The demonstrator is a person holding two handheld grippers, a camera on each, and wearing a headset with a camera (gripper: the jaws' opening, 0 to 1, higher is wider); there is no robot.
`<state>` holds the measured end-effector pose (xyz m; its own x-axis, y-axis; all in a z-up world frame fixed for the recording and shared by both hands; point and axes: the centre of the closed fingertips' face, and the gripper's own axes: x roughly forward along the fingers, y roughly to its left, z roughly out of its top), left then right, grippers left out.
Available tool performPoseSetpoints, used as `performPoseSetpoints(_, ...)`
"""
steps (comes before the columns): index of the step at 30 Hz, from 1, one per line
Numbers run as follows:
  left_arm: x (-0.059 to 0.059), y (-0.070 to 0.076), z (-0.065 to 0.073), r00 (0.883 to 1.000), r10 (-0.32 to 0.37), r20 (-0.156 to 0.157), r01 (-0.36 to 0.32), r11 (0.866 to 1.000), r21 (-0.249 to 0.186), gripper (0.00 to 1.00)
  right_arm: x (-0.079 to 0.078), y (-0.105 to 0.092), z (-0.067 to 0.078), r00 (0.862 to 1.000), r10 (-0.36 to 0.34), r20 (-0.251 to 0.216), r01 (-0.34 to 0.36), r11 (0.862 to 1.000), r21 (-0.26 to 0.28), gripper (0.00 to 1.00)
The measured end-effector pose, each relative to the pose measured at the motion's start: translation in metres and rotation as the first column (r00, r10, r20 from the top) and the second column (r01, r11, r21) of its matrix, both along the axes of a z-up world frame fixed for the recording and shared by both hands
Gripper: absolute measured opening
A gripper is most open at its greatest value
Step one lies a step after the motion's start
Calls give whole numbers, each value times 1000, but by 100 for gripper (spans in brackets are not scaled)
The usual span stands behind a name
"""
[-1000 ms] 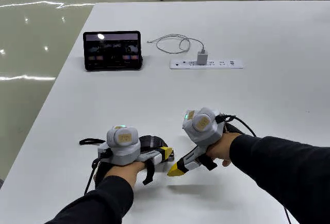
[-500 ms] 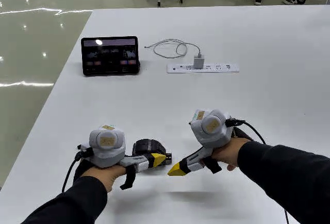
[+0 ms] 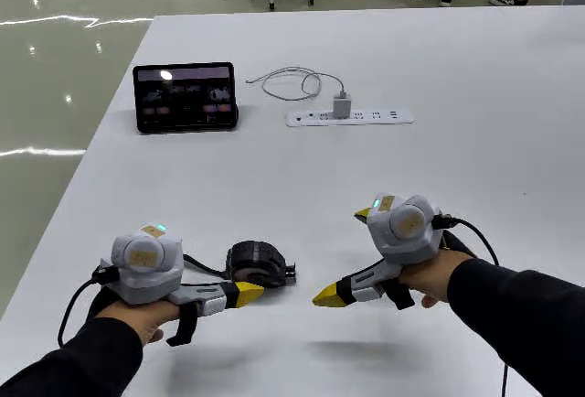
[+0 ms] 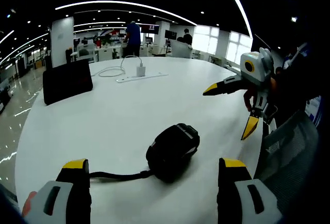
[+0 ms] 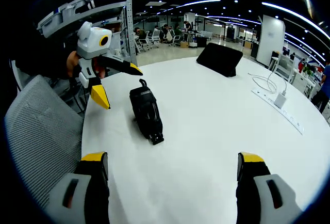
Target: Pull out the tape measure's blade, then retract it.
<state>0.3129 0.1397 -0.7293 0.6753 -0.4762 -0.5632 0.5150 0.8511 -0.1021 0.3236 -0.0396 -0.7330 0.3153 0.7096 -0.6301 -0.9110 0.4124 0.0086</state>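
Note:
A black tape measure [image 3: 259, 262] lies on the white table [image 3: 366, 196], its blade inside the case and a black strap trailing off it. My left gripper [image 3: 239, 293] is open just in front of it, not touching; in the left gripper view the tape measure [image 4: 172, 152] rests a little beyond the two yellow-tipped fingers [image 4: 77, 165]. My right gripper [image 3: 331, 297] is open and empty, to the right of the case with bare table between. In the right gripper view the tape measure [image 5: 146, 112] lies ahead toward the left, with the left gripper [image 5: 111, 82] beyond it.
A dark tablet [image 3: 186, 96] stands at the far left of the table. A white power strip [image 3: 347, 117] with a charger and coiled cable [image 3: 294, 81] lies behind the work area. Office chairs and people stand beyond the table's far edge.
My left gripper has let go of the tape measure and drawn back to the left, its jaws now open. My right gripper has shifted right. The tape measure now lies free on the table.

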Motion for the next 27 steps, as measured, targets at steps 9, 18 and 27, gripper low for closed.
performPoseSetpoints(9, -14, 14, 10, 1000, 3, -3, -3, 999, -35, 100, -7, -45, 6, 997, -73, 13, 73, 997, 15, 100)
performPoseSetpoints(18, -32, 18, 15, 1000, -4, -2, 4, 999, -33, 100, -21, -95, 12, 989, -149, 3, 149, 988, 43, 100)
performPoseSetpoints(27, -45, 23, 24, 999, -36, 13, 36, 999, -22, 100, -33, -152, 18, 977, -212, 23, 211, 977, 34, 100)
